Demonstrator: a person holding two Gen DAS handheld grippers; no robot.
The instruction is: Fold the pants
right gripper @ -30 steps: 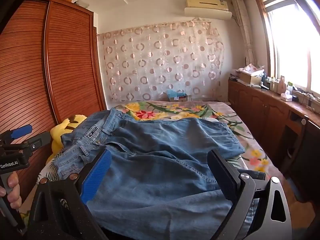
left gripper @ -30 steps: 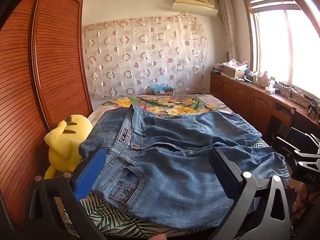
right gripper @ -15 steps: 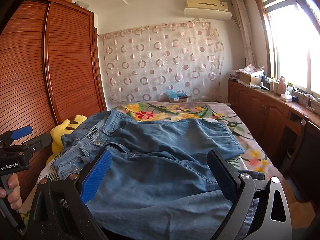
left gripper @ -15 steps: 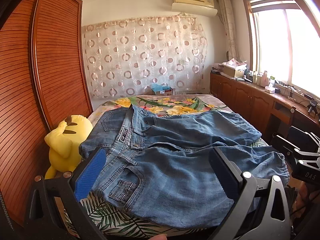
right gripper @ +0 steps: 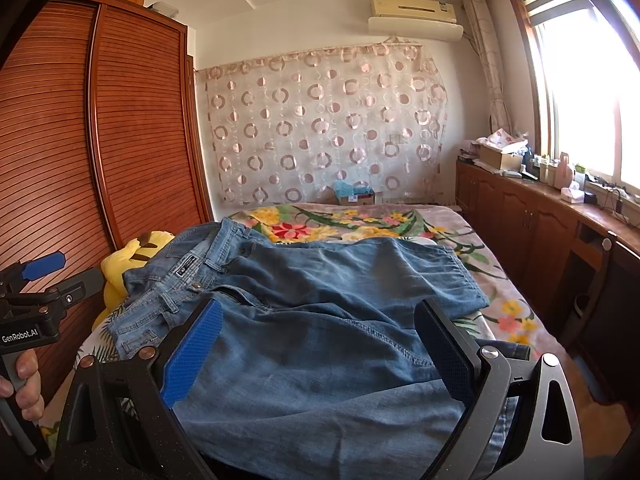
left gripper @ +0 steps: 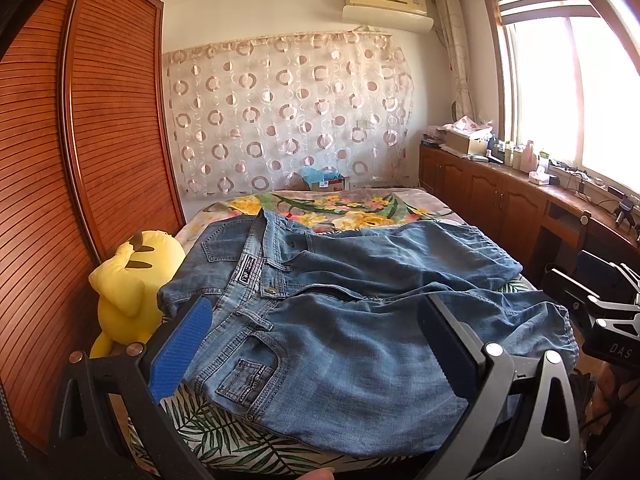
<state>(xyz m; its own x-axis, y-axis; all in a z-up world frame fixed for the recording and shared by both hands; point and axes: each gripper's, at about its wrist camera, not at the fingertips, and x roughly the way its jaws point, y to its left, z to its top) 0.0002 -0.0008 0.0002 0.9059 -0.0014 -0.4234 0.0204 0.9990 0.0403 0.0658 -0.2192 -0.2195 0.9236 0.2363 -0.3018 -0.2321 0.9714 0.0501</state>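
A pair of blue jeans (left gripper: 360, 300) lies spread flat on the bed, waistband to the left, both legs running to the right; it also shows in the right wrist view (right gripper: 320, 320). My left gripper (left gripper: 316, 340) is open and empty, held above the near waistband and pocket. My right gripper (right gripper: 316, 348) is open and empty, held above the near leg. The left gripper shows at the left edge of the right wrist view (right gripper: 36, 292), and the right gripper shows at the right edge of the left wrist view (left gripper: 600, 312).
The bed (left gripper: 360, 204) has a floral cover. A yellow plush toy (left gripper: 132, 280) sits at its left edge against the wooden wardrobe (left gripper: 80, 160). A wooden counter (left gripper: 520, 200) with clutter runs along the right under the window. A box (right gripper: 356, 196) stands beyond the bed.
Both views have shifted only slightly. The jeans lie as before and both grippers stay open.
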